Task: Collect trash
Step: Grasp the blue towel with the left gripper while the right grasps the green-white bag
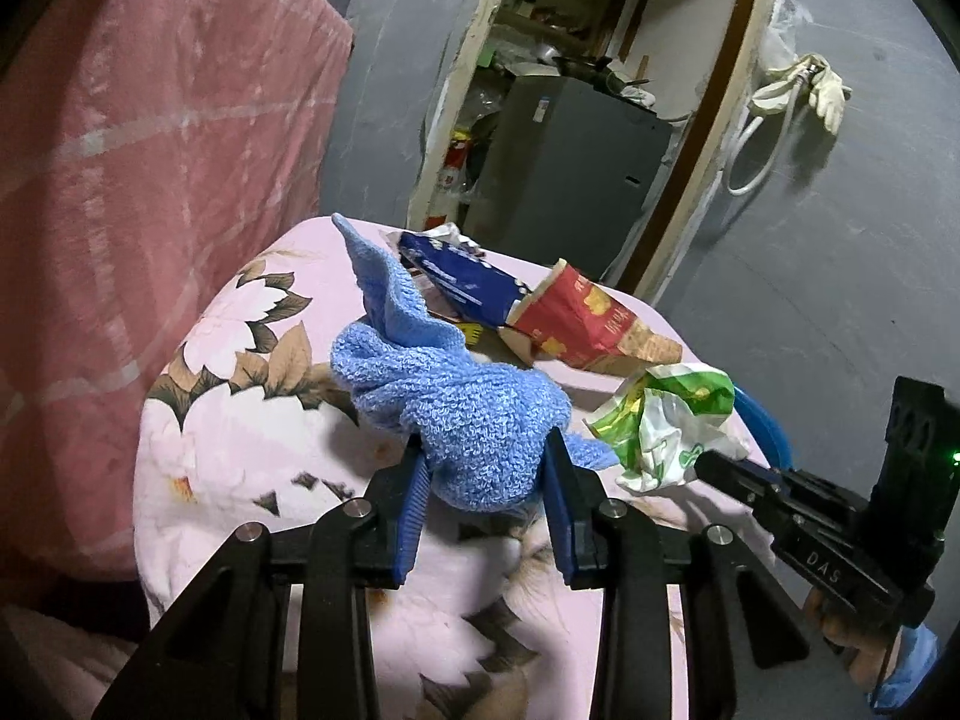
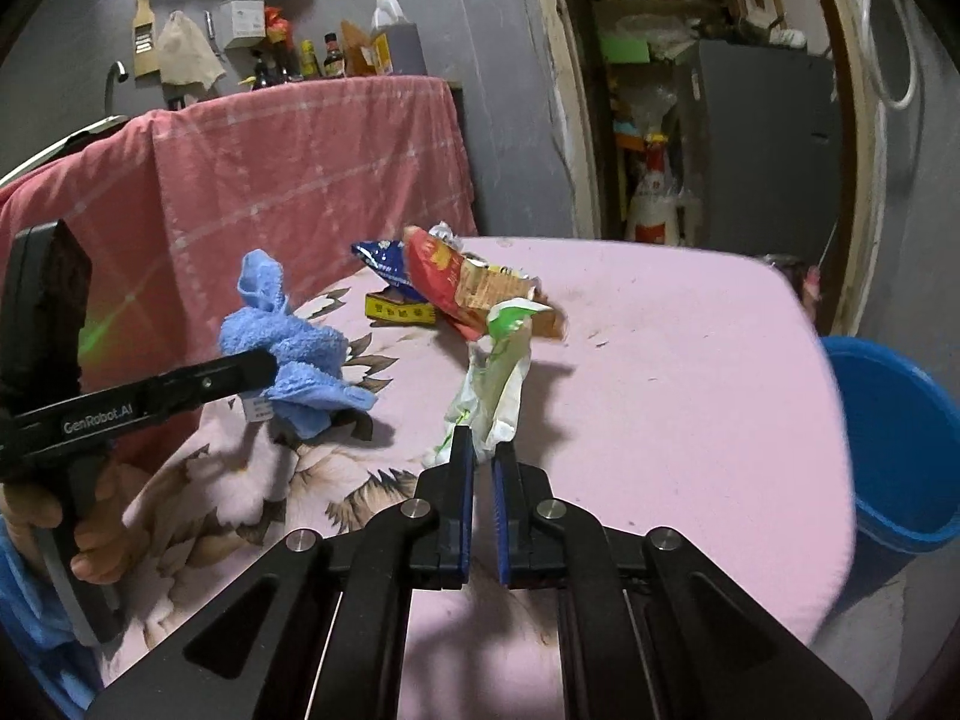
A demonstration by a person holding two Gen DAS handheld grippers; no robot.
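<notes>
My left gripper (image 1: 487,459) is shut on a bunched blue towel (image 1: 444,402), held just above the pink flowered tablecloth (image 1: 228,456). In the right wrist view the same towel (image 2: 288,348) hangs from the left gripper (image 2: 264,369). My right gripper (image 2: 482,450) is shut on the lower end of a crumpled green-and-white wrapper (image 2: 498,372), lifted off the cloth. That wrapper (image 1: 666,426) shows in the left wrist view at the tip of the right gripper (image 1: 705,465). A red snack bag (image 1: 594,318) and a dark blue bag (image 1: 456,282) lie further back on the table.
A blue plastic bucket (image 2: 900,444) stands on the floor beside the table's right edge. A pink plaid cloth (image 2: 312,168) covers a counter behind the table, with bottles on top. An open doorway (image 1: 576,120) leads to a cluttered room with a grey cabinet.
</notes>
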